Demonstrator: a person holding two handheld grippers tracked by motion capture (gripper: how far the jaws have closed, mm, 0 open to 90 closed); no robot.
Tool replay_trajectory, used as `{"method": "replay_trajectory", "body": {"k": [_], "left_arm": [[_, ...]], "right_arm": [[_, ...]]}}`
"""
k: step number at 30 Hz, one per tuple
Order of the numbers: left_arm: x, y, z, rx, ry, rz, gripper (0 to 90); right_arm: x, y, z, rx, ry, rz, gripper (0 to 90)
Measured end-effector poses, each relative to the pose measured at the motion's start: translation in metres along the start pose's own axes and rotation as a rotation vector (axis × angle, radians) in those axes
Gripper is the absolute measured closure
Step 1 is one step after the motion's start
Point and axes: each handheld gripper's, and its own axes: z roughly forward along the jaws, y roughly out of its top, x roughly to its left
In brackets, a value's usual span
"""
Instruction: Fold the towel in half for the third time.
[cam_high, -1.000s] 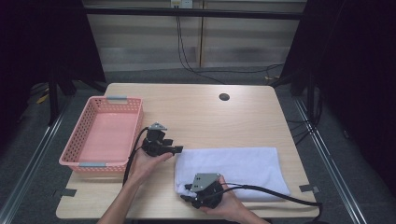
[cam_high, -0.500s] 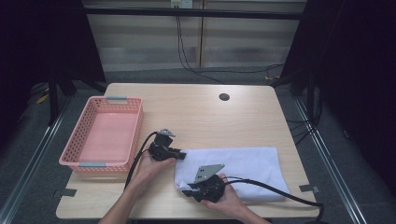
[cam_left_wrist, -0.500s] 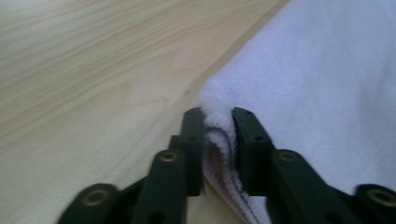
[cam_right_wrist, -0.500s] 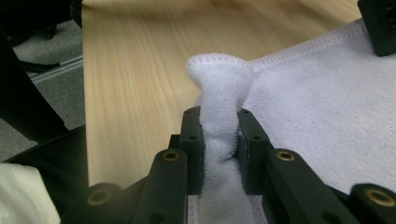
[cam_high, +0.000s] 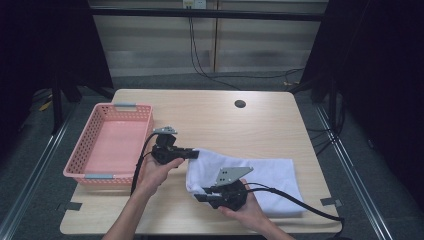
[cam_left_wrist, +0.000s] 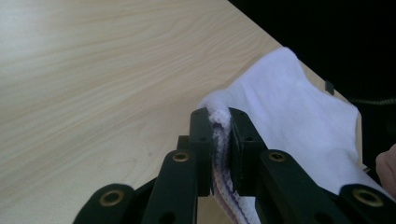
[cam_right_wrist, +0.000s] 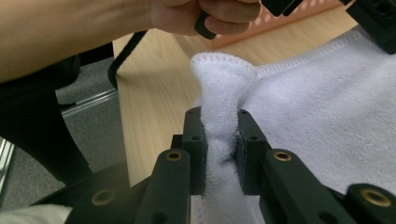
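The left tool (cam_high: 192, 154) and right tool (cam_high: 200, 197) are each clamped on a corner of the white towel (cam_high: 265, 180), lifting its left end off the bench (cam_high: 210, 115) near the front edge. Grasping looks done; folding or moving it remains.

A white towel (cam_high: 260, 175) lies by a pink basket (cam_high: 112, 145) on the pale woodgrain table (cam_high: 220, 120).

A light wooden table (cam_high: 260, 125) stands on a grey floor (cam_high: 30, 170). It has a small dark hole (cam_high: 240, 104) on its far side. The far wall (cam_high: 200, 45) is pale, with black cables (cam_high: 200, 55) hanging down. Both sides are dark.
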Motion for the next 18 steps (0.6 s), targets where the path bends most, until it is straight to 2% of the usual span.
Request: {"method": "replay_trajectory", "body": {"k": [5, 6, 7, 8, 10, 11, 14, 16, 18], "left_arm": [[-0.003, 0.012, -0.013, -0.011, 0.008, 0.01, 81.7], [-0.003, 0.016, -0.016, -0.011, 0.014, 0.012, 81.7], [-0.004, 0.019, -0.018, -0.012, 0.039, 0.016, 81.7], [-0.004, 0.023, -0.021, -0.012, 0.053, 0.016, 81.7], [-0.003, 0.031, -0.027, -0.02, 0.048, 0.013, 81.8], [-0.004, 0.035, -0.03, -0.016, 0.064, 0.023, 81.8], [-0.005, 0.044, -0.039, -0.028, 0.096, 0.016, 81.8], [-0.007, 0.05, -0.047, -0.039, 0.125, 0.035, 81.8], [-0.008, 0.055, -0.055, -0.061, 0.125, 0.043, 81.9]], "right_arm": [[0.006, 0.02, 0.003, -0.03, 0.012, -0.029, 78.2], [0.005, 0.024, 0.003, -0.051, 0.029, -0.012, 78.3], [0.002, 0.027, 0.002, -0.064, 0.046, 0.014, 78.4], [0.001, 0.031, 0.001, -0.072, 0.037, 0.004, 78.5], [0.001, 0.041, -0.001, -0.086, 0.03, -0.011, 78.5], [0.001, 0.046, -0.001, -0.091, 0.03, -0.013, 78.5], [-0.001, 0.063, -0.002, -0.105, 0.03, -0.035, 78.6], [-0.002, 0.072, -0.004, -0.124, 0.032, -0.037, 78.6], [-0.003, 0.079, -0.006, -0.137, 0.029, -0.043, 78.6]]}}
